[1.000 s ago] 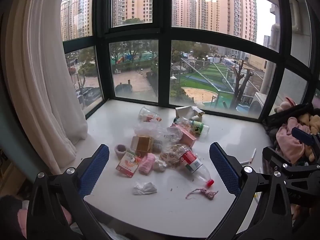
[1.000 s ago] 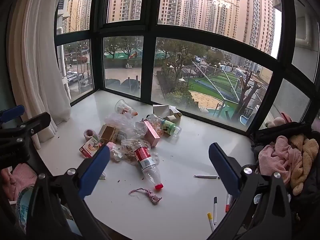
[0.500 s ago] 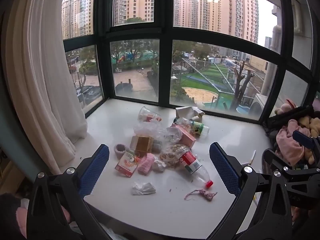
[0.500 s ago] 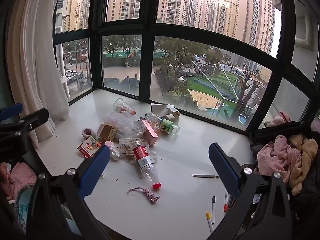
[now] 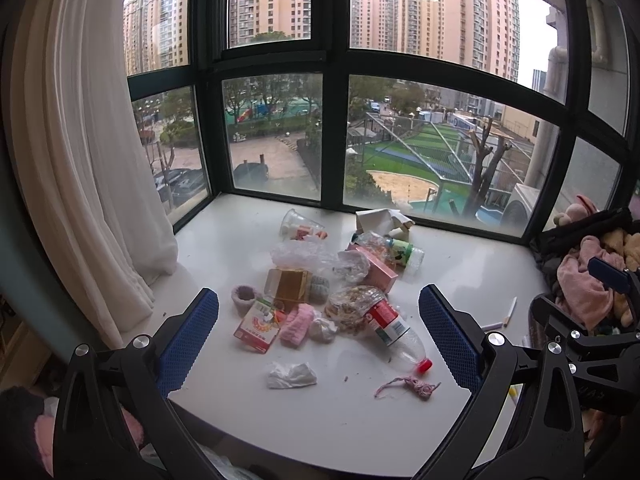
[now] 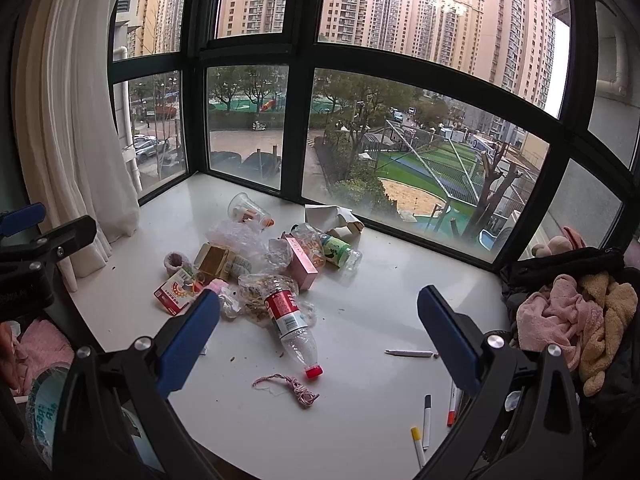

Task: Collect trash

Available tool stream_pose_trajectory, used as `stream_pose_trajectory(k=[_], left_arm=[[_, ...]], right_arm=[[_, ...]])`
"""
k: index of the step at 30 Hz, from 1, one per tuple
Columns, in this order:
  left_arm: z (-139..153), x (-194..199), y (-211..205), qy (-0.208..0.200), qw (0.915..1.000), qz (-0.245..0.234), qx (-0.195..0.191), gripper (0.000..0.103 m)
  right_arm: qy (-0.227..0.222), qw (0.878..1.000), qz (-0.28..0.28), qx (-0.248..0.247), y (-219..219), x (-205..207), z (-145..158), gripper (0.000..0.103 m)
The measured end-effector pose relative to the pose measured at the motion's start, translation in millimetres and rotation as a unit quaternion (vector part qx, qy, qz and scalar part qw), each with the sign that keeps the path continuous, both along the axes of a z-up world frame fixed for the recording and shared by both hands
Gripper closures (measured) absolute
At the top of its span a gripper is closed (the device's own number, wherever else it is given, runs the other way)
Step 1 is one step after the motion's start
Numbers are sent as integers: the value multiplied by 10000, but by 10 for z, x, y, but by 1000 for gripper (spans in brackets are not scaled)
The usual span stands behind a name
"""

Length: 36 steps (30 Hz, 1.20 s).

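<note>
Both grippers spread wide, holding nothing.
Left gripper [image 5: 319, 336] and right gripper [image 6: 319, 334] hover above the sill [image 6: 360, 420]; trash pile [image 5: 320, 284] lies just ahead, red-capped bottle [image 6: 290, 320] nearest.

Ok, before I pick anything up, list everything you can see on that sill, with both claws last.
sill: 1, white, under the window
red-label bottle: 1, clear, lying at the pile's near edge
green-label bottle: 1, lying at the pile's far side
cup: 1, clear, tipped over, far side
pink box: 1, mid pile
red carton: 1, pile's left
tissue: 1, white, crumpled, near edge
string: 1, pink, by the red cap
pens: several, near right
clothes: heap, pink and tan, far right
left claw: open, empty
right claw: open, empty
</note>
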<state>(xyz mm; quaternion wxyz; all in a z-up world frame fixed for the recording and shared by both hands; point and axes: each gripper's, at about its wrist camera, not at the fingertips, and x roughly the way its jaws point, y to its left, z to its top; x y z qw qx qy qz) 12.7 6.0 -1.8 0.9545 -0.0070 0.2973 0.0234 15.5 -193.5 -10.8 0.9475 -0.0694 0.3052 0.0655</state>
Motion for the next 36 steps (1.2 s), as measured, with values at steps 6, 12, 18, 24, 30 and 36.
stream_pose_trajectory(k=[6,12,18,24,30,36], left_arm=[[-42,15,16,58,10000,5,-6,6],[-67,24,16,108,9999,-17,6,6],[-99,36,39,187,9998,-16,-88,6],[-143,75,114,293,9992,29,-256,6],[-221,86,161,397,9989,103,-213,6],[-288,100,176,469,9985,29,-282,6]], right_arm=[[85,10000,-5,-35,-13,10,-49,7],[131,9999,25,-65,8,32,-68,7],[207,9997,72,-98,30,47,-81,7],[315,9993,128,-132,52,64,-147,7],[385,9990,209,-120,68,105,-183,7],[469,9983,319,-116,90,177,-224,7]])
